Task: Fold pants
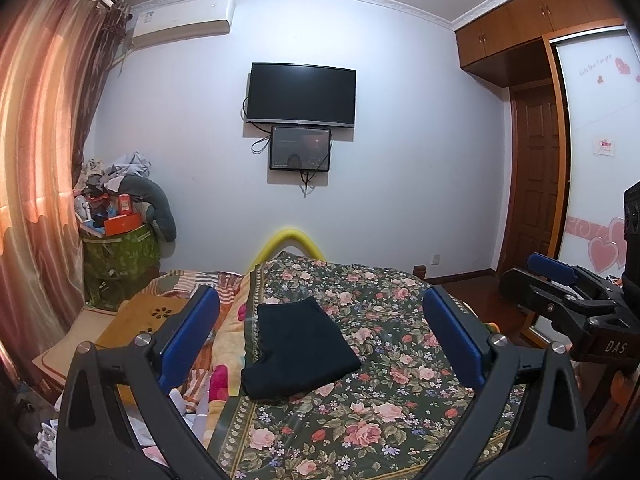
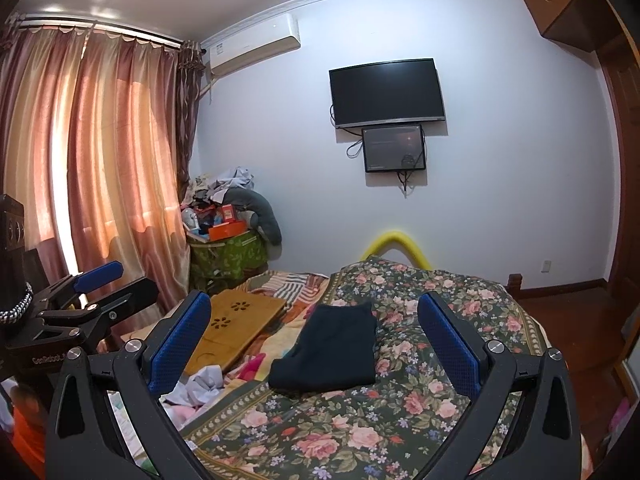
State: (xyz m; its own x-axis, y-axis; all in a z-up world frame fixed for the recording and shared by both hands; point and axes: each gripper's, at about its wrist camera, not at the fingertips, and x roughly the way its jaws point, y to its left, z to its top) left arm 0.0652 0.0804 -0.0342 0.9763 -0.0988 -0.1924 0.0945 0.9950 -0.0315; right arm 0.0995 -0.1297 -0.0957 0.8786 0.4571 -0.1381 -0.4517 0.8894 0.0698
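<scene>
Left wrist view: the left gripper (image 1: 320, 336) hovers above the green floral bedspread (image 1: 400, 360), spread wide and empty. The folded black cloth pants (image 1: 298, 354) lie flat between its blue pads, untouched.

Right wrist view: the right gripper (image 2: 314, 338) hovers likewise, wide apart, holding nothing; its black frame hides the bedspread's near corners.

The pants (image 1: 297, 351) are dark, nearly black, and are seen folded into a compact, roughly rectangular bundle. They are laid flat on the floral bedspread (image 1: 384, 408) of the bed, near its left side, with the long edge angled slightly across the cover.
</scene>
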